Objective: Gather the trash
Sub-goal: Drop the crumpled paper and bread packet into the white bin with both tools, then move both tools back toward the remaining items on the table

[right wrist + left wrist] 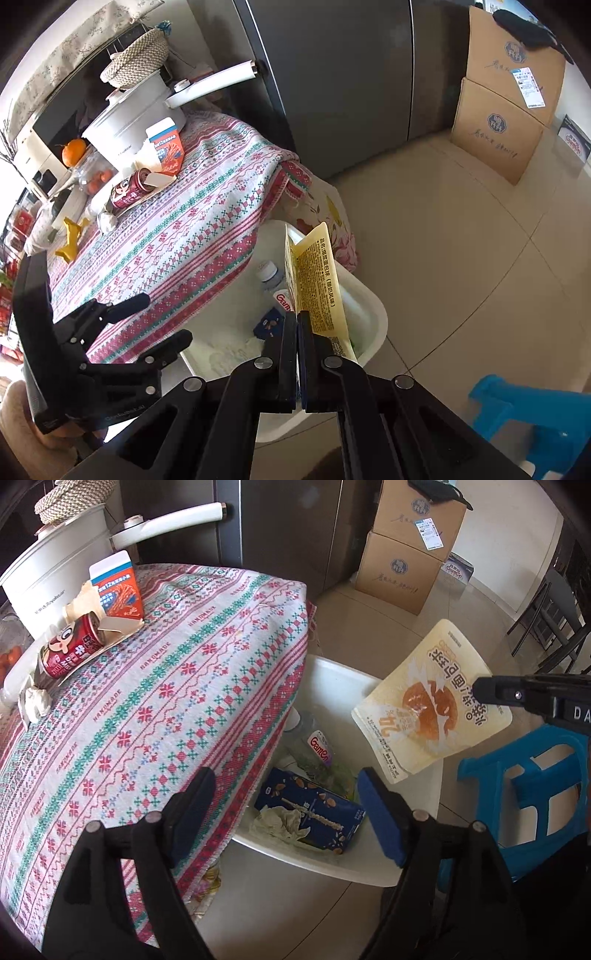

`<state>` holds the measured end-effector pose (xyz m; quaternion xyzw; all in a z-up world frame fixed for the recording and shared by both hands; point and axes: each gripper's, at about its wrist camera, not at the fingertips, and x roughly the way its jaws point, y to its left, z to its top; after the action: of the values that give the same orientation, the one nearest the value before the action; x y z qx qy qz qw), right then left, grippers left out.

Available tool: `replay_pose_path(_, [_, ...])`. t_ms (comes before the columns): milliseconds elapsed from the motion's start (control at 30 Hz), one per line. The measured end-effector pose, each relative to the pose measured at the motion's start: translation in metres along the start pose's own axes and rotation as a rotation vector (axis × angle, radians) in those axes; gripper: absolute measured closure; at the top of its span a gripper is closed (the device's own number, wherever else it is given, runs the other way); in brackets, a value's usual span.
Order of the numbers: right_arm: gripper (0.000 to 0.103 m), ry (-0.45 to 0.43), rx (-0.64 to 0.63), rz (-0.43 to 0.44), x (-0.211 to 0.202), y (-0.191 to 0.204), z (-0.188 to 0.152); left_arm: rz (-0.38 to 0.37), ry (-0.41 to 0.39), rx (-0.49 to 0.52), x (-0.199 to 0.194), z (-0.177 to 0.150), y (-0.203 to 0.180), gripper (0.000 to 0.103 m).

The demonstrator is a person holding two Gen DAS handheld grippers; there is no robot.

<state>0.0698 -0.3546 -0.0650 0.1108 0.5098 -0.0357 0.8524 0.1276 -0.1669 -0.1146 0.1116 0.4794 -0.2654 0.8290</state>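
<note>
My right gripper (297, 321) is shut on a yellow bread wrapper (317, 273) and holds it over the white bin (373, 314) beside the table; in the left wrist view the wrapper (424, 701) hangs from the right gripper (480, 690) above the bin (332, 672). The bin holds a dark blue carton (314, 812), a crumpled tissue (280, 819) and a plastic bottle (314, 746). My left gripper (284, 812) is open and empty at the table's edge above the bin; it also shows in the right wrist view (162, 317). On the table lie a red can (70, 650), an orange-and-white carton (118, 590) and a crumpled tissue (35, 701).
A patterned cloth (166, 686) covers the table. A white pot (48, 576) stands at its back. A blue stool (524, 790) stands right of the bin. Cardboard boxes (406, 554) sit on the tiled floor by a dark fridge (332, 74).
</note>
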Motion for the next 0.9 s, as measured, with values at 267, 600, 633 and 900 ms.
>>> replay_pose_path(267, [0.101, 0.069, -0.028, -0.012, 0.018, 0.009, -0.003, 0.077, -0.031, -0.043, -0.017, -0.002, 0.024, 0.013])
replay_pose_path(600, [0.062, 0.063, 0.000, 0.025, 0.017, 0.015, 0.001, 0.116, -0.054, -0.072, -0.032, -0.003, 0.040, 0.006])
replay_pose_path(633, [0.059, 0.052, -0.003, 0.024, 0.014, 0.017, 0.001, 0.118, -0.055, -0.076, -0.034, -0.003, 0.042, 0.006])
replay_pose_path(900, [0.033, -0.028, -0.019, 0.045, 0.001, 0.041, 0.016, 0.152, -0.086, -0.170, -0.058, -0.003, 0.086, 0.006])
